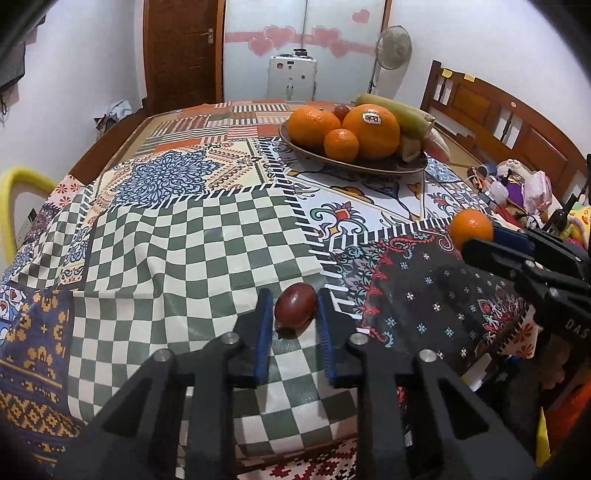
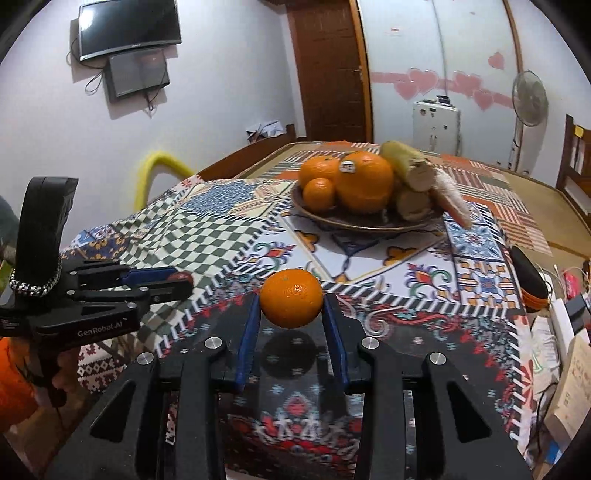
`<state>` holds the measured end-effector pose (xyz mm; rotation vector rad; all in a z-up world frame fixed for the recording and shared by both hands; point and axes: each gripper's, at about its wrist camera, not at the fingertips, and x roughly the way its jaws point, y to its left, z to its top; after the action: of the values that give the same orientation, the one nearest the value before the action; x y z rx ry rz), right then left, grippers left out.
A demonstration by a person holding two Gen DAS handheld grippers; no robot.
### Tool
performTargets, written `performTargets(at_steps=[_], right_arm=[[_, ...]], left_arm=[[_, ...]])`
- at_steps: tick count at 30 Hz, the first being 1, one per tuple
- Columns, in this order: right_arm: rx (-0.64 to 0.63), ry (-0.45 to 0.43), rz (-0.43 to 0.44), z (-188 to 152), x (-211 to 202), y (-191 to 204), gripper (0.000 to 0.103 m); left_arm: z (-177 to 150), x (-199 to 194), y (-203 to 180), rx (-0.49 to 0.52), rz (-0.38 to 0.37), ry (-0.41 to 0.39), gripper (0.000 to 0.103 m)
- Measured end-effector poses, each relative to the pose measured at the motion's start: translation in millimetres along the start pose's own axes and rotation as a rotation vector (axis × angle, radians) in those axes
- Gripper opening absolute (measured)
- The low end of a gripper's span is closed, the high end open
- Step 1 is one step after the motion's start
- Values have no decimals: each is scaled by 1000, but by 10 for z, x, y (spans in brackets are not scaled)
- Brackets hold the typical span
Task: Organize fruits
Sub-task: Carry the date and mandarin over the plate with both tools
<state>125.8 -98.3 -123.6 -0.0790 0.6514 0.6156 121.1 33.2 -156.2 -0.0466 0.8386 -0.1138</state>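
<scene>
- The left gripper (image 1: 295,308) has its two blue-padded fingers (image 1: 264,332) closed against a small dark red fruit (image 1: 295,309), one pad on each side; the fruit sits low over the green-and-cream checked patch of the patchwork tablecloth (image 1: 177,236), and whether it touches the cloth or hangs just above it is hard to tell from this angle
- The right gripper (image 2: 291,304) clamps a small orange (image 2: 291,298) between its blue pads, above the dark floral patch near the table's front edge; a round dark reflection lies on the glossy cloth beneath it, so it looks lifted clear
- From the left wrist view the same orange (image 1: 471,229) shows at the right, held at the tip of the right gripper (image 1: 491,240)
- From the right wrist view the left gripper (image 2: 173,282) shows at the left, with the red fruit (image 2: 184,277) at its tip
- Farther back, the brown fruit plate (image 1: 384,168) holds two large oranges (image 1: 372,130), one with a white sticker, a smaller orange (image 1: 341,144) in front of them, a small red fruit (image 1: 340,109) behind, and pale green-yellow stalk-like pieces (image 1: 399,110) on its right side
- Both held fruits are well apart from the plate, on the near side of the table
- A wooden door (image 1: 181,48), a standing fan (image 1: 393,48) and a wall-mounted screen (image 2: 129,26) stand behind
</scene>
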Motion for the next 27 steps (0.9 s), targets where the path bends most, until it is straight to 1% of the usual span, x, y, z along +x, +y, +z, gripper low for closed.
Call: performTargets(at_steps=[5, 9, 18, 22, 27], right_arm=[[6, -5, -18, 17, -27, -104, 32], [9, -18, -29, 61, -59, -179, 32], [0, -70, -55, 290, -130, -324, 32], [0, -80, -56, 402, -90, -389, 32], [-17, -86, -70, 499, -6, -440, 32]], left_arm=[[41, -11, -12, 3, -7, 0, 20], [137, -80, -61, 11, -17, -25, 20], [500, -206, -294, 66, -44, -104, 20], [659, -184, -401, 91, -52, -124, 20], [865, -92, -496, 95, -74, -149, 20]])
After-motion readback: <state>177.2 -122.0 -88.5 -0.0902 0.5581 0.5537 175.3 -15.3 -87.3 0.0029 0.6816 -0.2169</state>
